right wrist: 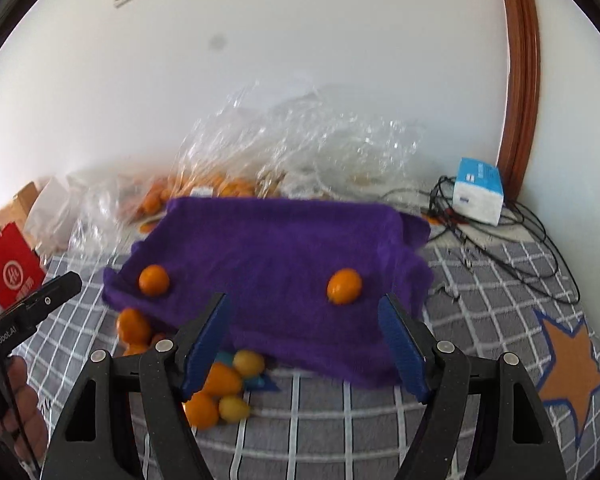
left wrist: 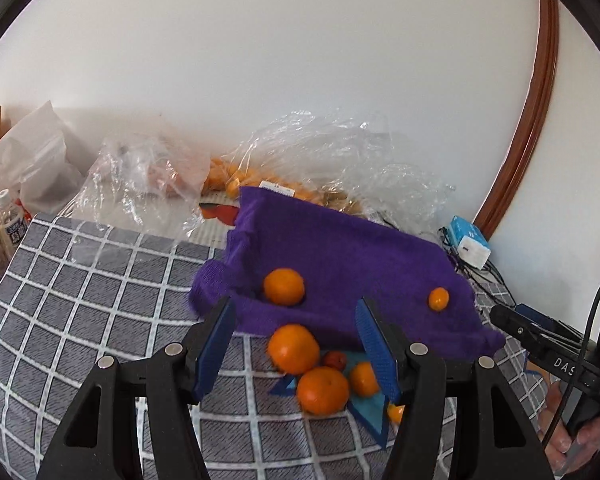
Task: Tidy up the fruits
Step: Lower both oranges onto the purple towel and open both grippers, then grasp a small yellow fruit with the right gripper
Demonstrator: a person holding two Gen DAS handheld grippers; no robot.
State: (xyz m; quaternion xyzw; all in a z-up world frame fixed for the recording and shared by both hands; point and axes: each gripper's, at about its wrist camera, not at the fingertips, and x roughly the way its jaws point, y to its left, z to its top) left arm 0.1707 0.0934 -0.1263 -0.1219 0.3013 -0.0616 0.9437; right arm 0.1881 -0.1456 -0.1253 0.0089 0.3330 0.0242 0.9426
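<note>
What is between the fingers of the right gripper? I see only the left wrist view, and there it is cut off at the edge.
Observer: Nothing. The right gripper is open, with no fruit between its fingers.
Operator: Are all fruits at the front edge of the purple cloth orange?
Observer: No. One yellowish fruit and a second yellowish fruit lie there among the orange fruits.
Operator: What is on the table to the right of that cloth?
Observer: An orange star with a blue outline, on the checked tablecloth.
</note>
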